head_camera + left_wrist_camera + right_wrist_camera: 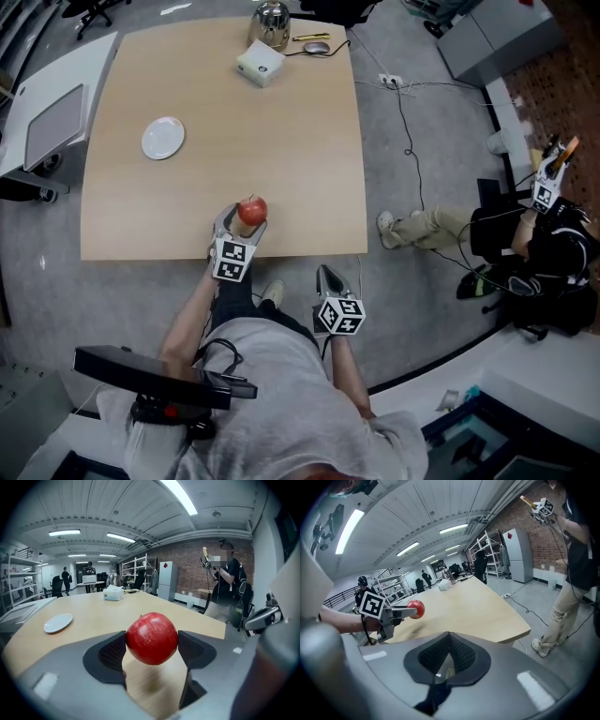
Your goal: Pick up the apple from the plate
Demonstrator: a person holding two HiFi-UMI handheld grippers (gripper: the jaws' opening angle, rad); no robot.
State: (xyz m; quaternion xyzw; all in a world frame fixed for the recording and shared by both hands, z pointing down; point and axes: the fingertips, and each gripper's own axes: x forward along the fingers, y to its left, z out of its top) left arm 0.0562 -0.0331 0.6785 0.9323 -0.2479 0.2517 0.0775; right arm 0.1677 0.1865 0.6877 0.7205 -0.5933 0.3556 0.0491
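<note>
The left gripper (249, 217) is sitting well out in front of the torso (272, 384), and its jaws are clamping the apple (252, 210) from both sides. The dark pads (114, 651) are pressing on the apple's flanks, and it is hanging between them. The left forearm (190, 323) is lying extended forward, with the marker cube (232, 260) riding just behind the jaws. The right gripper (328, 279) is sitting nearer the body, off to the right of the left one, and pointing forward. Its jaws are meeting tip to tip, gripping nothing. The right forearm (349, 375) is lying tucked close beside the torso.
</note>
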